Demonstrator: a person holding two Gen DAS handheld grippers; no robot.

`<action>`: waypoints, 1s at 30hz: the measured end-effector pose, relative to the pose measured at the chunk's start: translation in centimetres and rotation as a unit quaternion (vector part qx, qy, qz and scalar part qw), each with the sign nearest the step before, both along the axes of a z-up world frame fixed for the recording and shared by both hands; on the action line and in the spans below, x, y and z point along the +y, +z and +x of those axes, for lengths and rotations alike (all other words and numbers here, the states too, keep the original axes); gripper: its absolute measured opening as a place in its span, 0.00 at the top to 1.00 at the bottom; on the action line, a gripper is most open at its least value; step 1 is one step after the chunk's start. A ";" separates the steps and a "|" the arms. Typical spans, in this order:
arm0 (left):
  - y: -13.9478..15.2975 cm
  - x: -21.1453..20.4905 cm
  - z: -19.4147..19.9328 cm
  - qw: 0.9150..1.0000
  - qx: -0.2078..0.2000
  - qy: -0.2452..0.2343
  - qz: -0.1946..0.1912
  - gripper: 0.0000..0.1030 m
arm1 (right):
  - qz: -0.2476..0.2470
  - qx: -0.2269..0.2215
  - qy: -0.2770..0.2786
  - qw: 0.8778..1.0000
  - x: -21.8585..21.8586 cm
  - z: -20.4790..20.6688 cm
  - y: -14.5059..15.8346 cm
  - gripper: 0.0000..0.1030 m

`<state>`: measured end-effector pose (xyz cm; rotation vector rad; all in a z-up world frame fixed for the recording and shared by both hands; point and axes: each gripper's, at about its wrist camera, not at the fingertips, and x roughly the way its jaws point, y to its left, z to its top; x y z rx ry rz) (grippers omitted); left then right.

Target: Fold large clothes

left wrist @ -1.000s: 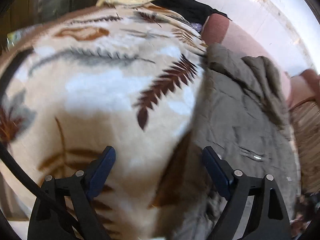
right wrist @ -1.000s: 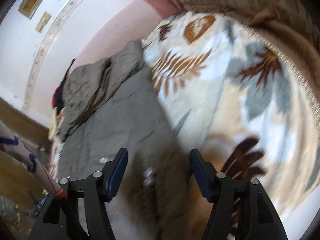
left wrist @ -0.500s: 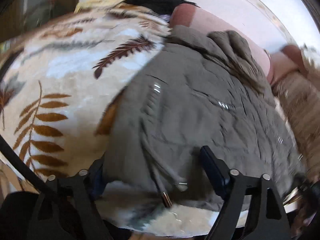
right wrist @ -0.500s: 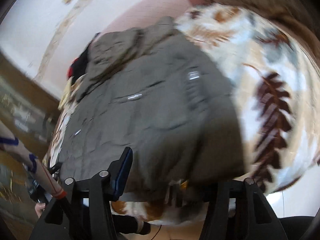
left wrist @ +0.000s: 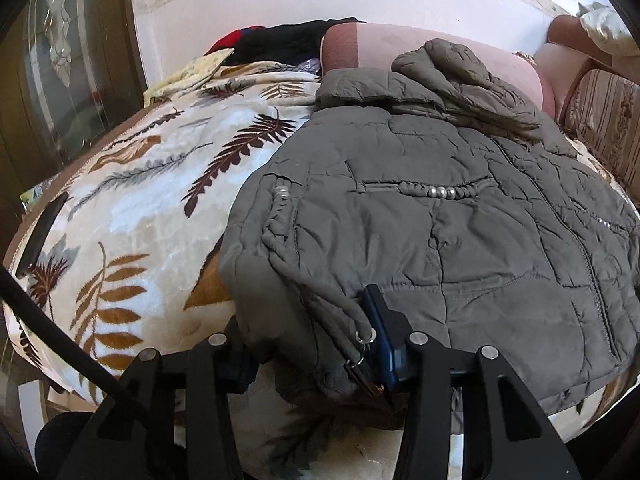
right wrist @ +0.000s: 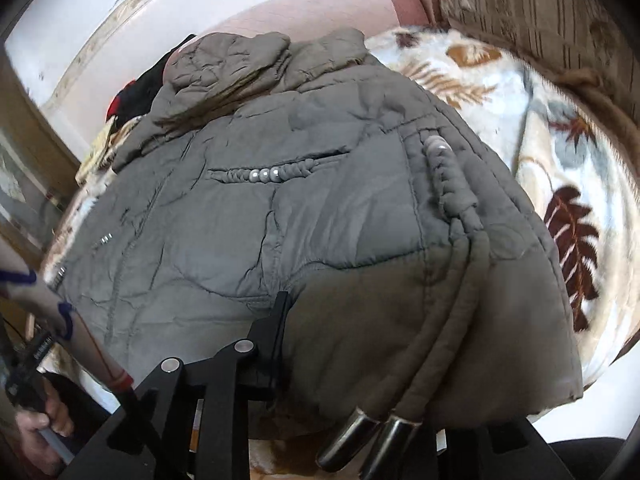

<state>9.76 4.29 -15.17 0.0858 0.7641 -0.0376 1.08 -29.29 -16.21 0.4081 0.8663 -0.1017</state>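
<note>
A large grey quilted jacket (left wrist: 460, 216) lies spread on a leaf-patterned blanket (left wrist: 132, 216), hood (left wrist: 452, 76) at the far end. My left gripper (left wrist: 308, 340) is shut on the jacket's near left hem corner, beside its drawcords. In the right wrist view the same jacket (right wrist: 320, 208) fills the frame. My right gripper (right wrist: 360, 360) is shut on the near right hem; the cloth covers the right finger, and two metal-tipped drawcords (right wrist: 372, 440) hang over it.
A pink bolster (left wrist: 384, 44) and dark and red clothes (left wrist: 280, 42) lie at the far end by the white wall. A striped sofa back (left wrist: 604, 120) runs along the right. A wooden glass door (left wrist: 68, 72) stands at the left. The blanket (right wrist: 560, 184) extends right.
Both grippers have moved back to the jacket's near hem and closed on it. A second ago they were open above the blanket and jacket.
</note>
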 end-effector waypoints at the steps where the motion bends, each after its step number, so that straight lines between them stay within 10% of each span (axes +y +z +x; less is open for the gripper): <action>1: -0.1 -0.1 0.0 1.000 -0.003 0.000 0.002 0.56 | -0.005 -0.002 0.001 1.000 0.2 0.0 0.0 0.70; 19: -0.5 0.2 0.5 0.999 -0.005 0.025 0.020 0.32 | 0.030 0.011 -0.002 0.999 -0.8 0.3 -0.1 0.64; 24: 0.1 -1.1 -0.4 0.998 -0.034 -0.004 0.047 0.71 | -0.006 -0.026 0.013 1.000 0.3 -0.4 1.4 0.83; 30: 1.1 -0.8 -0.9 0.998 -0.043 -0.013 0.031 0.80 | -0.051 -0.072 0.010 0.996 1.1 -1.4 3.5 0.86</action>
